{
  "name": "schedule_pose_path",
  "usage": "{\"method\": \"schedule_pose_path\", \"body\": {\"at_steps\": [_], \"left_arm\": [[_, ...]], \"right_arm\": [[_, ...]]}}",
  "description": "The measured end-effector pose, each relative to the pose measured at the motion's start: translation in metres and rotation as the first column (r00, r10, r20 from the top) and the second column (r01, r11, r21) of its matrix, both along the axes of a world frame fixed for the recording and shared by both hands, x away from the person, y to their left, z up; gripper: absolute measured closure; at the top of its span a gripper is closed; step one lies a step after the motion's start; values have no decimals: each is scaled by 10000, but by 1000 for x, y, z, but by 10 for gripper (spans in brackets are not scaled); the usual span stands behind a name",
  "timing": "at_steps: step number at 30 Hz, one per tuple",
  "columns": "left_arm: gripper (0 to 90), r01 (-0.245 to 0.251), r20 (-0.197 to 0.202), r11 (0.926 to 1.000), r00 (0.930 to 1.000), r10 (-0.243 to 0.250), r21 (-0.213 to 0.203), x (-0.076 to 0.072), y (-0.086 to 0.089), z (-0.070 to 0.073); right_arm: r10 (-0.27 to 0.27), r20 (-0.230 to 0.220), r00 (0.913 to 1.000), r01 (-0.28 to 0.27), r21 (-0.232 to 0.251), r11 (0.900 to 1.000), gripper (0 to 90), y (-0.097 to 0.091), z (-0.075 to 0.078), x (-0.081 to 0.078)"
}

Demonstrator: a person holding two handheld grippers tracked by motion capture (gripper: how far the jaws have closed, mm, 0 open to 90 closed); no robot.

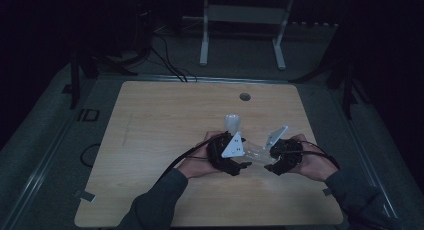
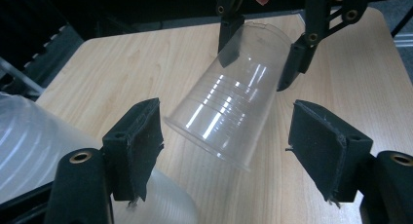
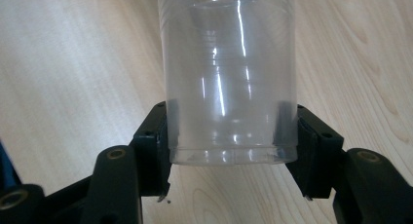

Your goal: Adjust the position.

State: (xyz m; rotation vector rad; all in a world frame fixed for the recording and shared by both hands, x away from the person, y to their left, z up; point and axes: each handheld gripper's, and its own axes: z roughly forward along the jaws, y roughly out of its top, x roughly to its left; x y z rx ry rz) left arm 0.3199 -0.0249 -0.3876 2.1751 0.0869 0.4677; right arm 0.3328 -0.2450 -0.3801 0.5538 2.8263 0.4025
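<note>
Your right gripper (image 3: 231, 131) clamps the base of the clear ribbed plastic cup (image 2: 234, 107) above the pale wooden table (image 1: 150, 120) (rim toward you); your left gripper (image 2: 234, 148), jaws apart, hasn't gripped it yet.

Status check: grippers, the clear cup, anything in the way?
Right gripper shut on clear cup near its base. Left gripper open, pads either side of the cup's rim, not touching. Cup stack beside left gripper; table otherwise bare.
</note>
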Motion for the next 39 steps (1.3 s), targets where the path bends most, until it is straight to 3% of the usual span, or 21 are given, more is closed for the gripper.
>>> {"method": "schedule_pose_path", "body": {"at_steps": [8, 19, 32, 33, 35, 36, 39], "left_arm": [[279, -154, -13, 9997, 9999, 153, -204, 1, 2, 2], [286, -372, -209, 9986, 9991, 364, -381, 4, 4, 2], [286, -591, -404, 9972, 9975, 573, -466, 6, 4, 1], [286, -676, -434, 9967, 9969, 657, -443, 7, 4, 0], [286, -717, -452, 9964, 9965, 697, -443, 7, 4, 0], [286, -750, -488, 9960, 9962, 727, -482, 8, 4, 0], [286, -840, -585, 9949, 9950, 807, -557, 9, 5, -1]], "right_arm": [[-805, 239, 9965, 799, 235, 9965, 420, -8, -2, 3], [-1740, 594, 9829, 1696, 735, 9828, 421, -17, 2, 2], [-2612, 1080, 9592, 2466, 1321, 9601, 421, -18, 0, -2], [-2748, 1260, 9532, 2555, 1502, 9551, 421, -18, 0, -3], [-2812, 1312, 9506, 2593, 1618, 9521, 421, -18, 0, -4], [-2978, 1529, 9423, 2715, 1714, 9471, 421, -18, 0, -4], [-3085, 1638, 9370, 2785, 1823, 9430, 421, -18, -1, -5]]}}
